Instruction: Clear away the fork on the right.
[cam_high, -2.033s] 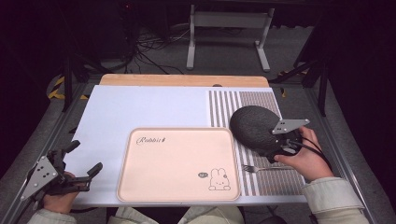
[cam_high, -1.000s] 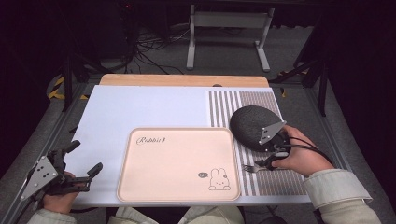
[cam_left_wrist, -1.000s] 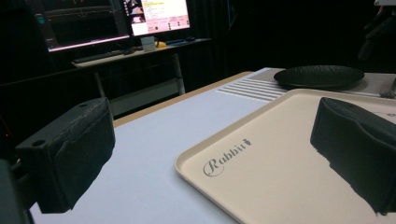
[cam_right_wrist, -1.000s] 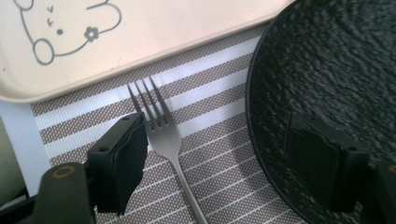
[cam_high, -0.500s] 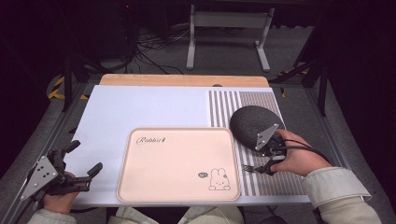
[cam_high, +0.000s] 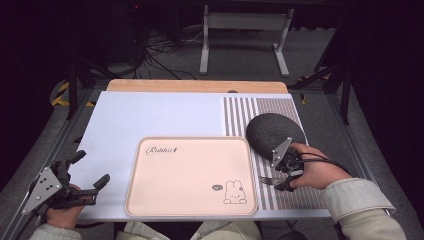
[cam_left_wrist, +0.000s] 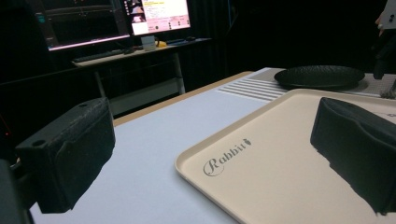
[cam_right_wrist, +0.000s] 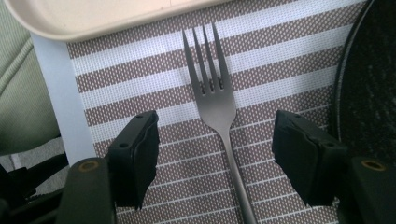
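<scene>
Overhead, the right claw (cam_high: 286, 176) sits low over the fork (cam_high: 266, 180) on the striped mat (cam_high: 287, 107), between the tray (cam_high: 190, 175) and the dark plate (cam_high: 275, 131). The left claw (cam_high: 82, 177) rests apart at the counter's (cam_high: 150, 112) near left edge.

Left gripper view: its jaws stand wide, empty, looking across the tray toward the plate (cam_left_wrist: 320, 76).

Right gripper view: the jaws are open, straddling the fork's (cam_right_wrist: 212, 93) neck without touching it. This looks like the approach to a pickup; next calls for lowering slightly and closing squarely on the thin handle.
</scene>
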